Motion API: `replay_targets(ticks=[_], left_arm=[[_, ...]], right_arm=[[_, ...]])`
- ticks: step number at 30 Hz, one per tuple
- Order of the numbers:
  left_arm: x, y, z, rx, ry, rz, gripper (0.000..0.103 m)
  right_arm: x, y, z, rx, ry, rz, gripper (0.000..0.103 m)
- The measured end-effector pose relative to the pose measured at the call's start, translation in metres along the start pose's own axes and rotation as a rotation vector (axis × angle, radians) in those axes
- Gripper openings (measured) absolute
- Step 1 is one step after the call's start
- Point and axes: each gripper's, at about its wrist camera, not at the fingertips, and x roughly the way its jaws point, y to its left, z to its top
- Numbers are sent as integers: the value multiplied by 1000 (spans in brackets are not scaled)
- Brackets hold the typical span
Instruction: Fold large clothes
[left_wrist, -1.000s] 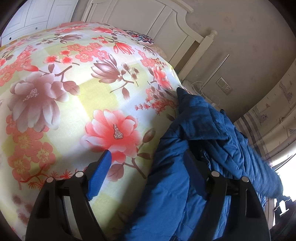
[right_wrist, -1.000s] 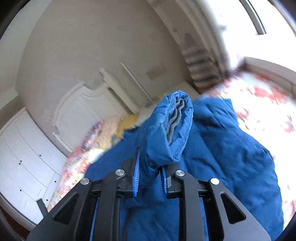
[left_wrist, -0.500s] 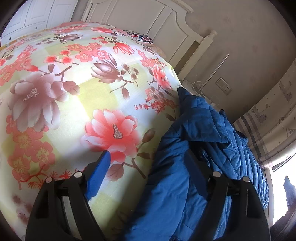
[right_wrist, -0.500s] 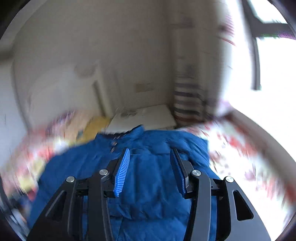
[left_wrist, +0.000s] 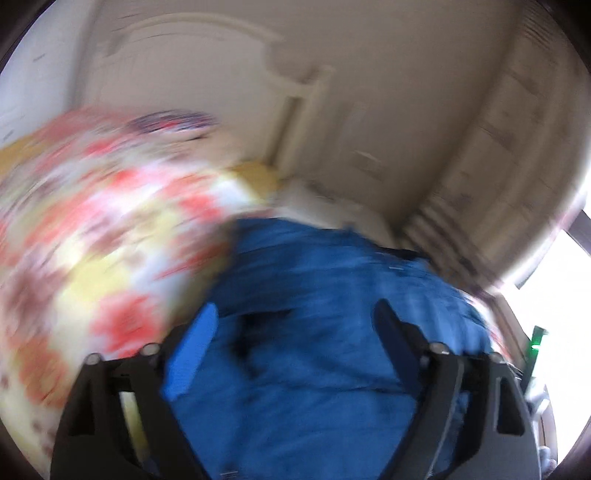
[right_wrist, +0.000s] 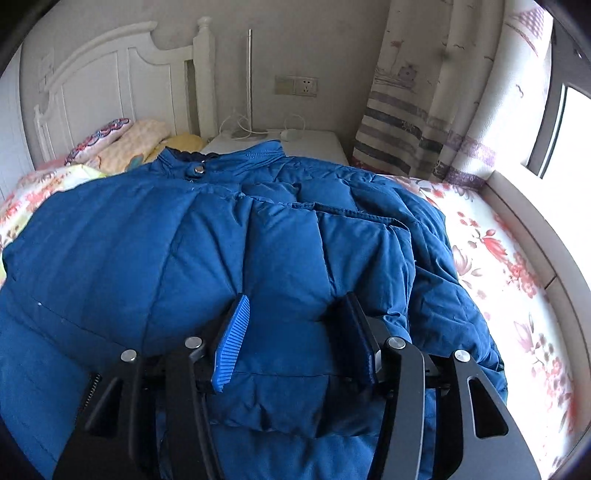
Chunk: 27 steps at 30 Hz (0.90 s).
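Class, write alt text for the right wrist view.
A blue puffer jacket lies spread on a floral bedsheet, collar toward the white headboard. The right gripper hovers over it, jaws opening, pads gripping nothing.

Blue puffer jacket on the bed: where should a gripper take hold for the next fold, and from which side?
Probably the blue puffer jacket by its loose hem edge nearest the right gripper, coming in low from the near side. That edge curls up in a thin flap, while the quilted body looks too bulky to pinch.
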Motion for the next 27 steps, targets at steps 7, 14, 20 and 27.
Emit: replay_targets(ticks=[7, 14, 20, 27], left_arm=[[129, -55, -20, 288, 323, 165, 96], [109, -76, -3, 255, 232, 138, 98], [150, -134, 4, 349, 255, 122, 99], [186, -135, -21, 420, 297, 123, 99]], right_arm=[[6, 0, 13, 19, 2, 17, 50], [5, 0, 13, 22, 6, 27, 51], [5, 1, 12, 25, 8, 30, 51], [5, 0, 12, 33, 5, 37, 51]])
